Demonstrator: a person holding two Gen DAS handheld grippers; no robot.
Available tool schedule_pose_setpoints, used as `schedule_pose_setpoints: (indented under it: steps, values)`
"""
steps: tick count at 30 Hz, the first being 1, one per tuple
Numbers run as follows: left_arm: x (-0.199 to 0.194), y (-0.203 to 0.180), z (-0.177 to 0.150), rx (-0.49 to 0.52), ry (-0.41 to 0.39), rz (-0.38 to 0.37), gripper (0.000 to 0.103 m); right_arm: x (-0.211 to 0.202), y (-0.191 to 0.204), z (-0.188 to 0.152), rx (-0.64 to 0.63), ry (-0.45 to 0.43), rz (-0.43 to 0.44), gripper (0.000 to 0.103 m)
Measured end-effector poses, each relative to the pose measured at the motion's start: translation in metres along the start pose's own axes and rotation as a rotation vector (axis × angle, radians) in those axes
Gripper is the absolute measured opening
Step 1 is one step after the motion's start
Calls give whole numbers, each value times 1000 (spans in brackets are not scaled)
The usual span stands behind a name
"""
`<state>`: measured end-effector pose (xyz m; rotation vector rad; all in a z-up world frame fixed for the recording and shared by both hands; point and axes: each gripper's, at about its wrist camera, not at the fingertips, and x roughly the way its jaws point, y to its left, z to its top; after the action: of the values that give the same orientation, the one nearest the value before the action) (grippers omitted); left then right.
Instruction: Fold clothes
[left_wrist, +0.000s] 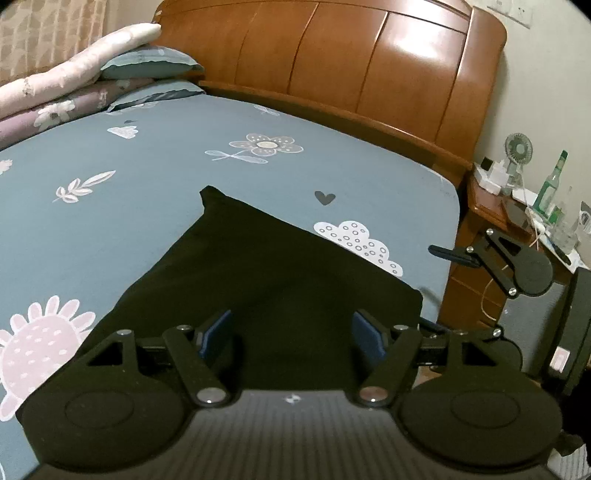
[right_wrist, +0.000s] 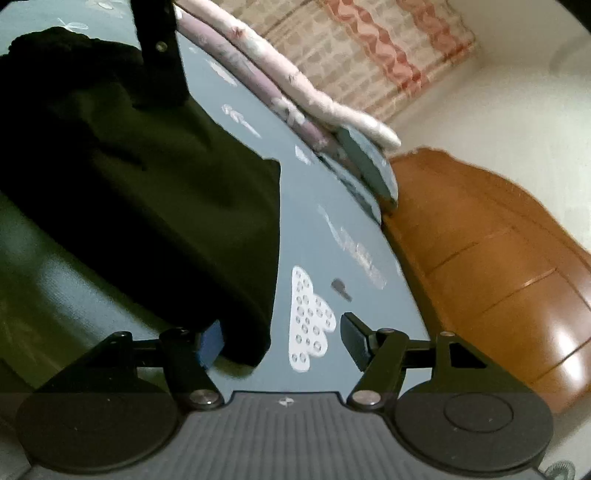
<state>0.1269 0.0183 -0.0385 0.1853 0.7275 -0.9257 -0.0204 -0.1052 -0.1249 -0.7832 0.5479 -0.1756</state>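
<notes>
A black garment (left_wrist: 258, 266) lies folded flat on the blue patterned bed sheet (left_wrist: 166, 166), near the bed's right edge. My left gripper (left_wrist: 291, 334) hovers over its near part, open, blue pads spread wide with cloth lying below them. Part of my right gripper (left_wrist: 517, 262) shows past the garment's right corner, beside the bed edge. In the rolled right wrist view, the black garment (right_wrist: 129, 177) fills the left side. My right gripper (right_wrist: 282, 341) is open, and the garment's corner sits just inside its left pad (right_wrist: 212, 343), not pinched. The left gripper's body (right_wrist: 159, 48) reaches in from the top.
A wooden headboard (left_wrist: 351, 66) bounds the far side. Stacked quilts and pillows (left_wrist: 74, 74) lie at the far left of the bed. A nightstand (left_wrist: 491, 206) at the right holds a green bottle (left_wrist: 552, 184), a small fan (left_wrist: 519, 151) and cables. A curtain (right_wrist: 388, 48) hangs behind.
</notes>
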Motion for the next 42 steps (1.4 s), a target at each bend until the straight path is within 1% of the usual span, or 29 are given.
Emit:
schedule_pose_setpoints:
  steps: [3,6,8,10,13,16,17,18,19,20,21,22,26,28,30,32,34,36,38,40,42]
  values:
    - [4,-3,2,9,7,-3,72,5,2,2,-40,-11,-13,79]
    - [13,-4,0,11,27,2,73,15,3,-5,-120,3,-62,79]
    - [20,-2,-4,17,56,22,73,18,-6,-12,-85,8,-44,80]
    - [28,3,-11,26,92,63,73,16,-17,-16,-4,17,-8,80]
    - [28,14,-21,19,103,72,74,8,-17,-21,-5,39,-4,81]
    - [20,21,-23,23,99,89,73,1,-18,-28,-20,102,-26,80]
    - [16,22,-22,21,97,96,72,-3,-24,-29,9,112,-5,79]
    - [12,23,-20,15,90,98,71,-6,-32,-29,61,112,19,74]
    - [8,24,-17,10,75,85,72,-10,-40,-27,111,110,43,62]
    - [5,25,-12,8,55,64,72,-12,-46,-23,150,92,63,53]
    - [4,24,-6,10,35,46,72,-14,-53,-18,188,74,83,36]
    - [6,23,0,14,18,39,72,-13,-59,-10,225,53,113,30]
    - [27,19,24,0,-19,14,72,13,-72,18,289,-29,268,30]
    - [42,22,28,-30,1,31,72,27,-79,33,321,-68,346,29]
    - [50,28,25,-62,35,71,72,51,-77,39,325,-52,439,28]
    - [53,39,14,-126,80,98,73,76,-74,38,339,8,543,28]
    - [53,50,2,-203,126,105,73,94,-76,33,354,52,622,28]
    - [45,53,-1,-224,128,101,73,103,-90,36,383,67,691,27]
    - [39,53,7,-236,146,133,72,112,-110,45,412,49,725,27]
    - [32,54,17,-260,127,165,72,124,-128,57,442,23,756,27]
    - [28,58,25,-299,115,187,72,144,-137,74,437,2,773,26]
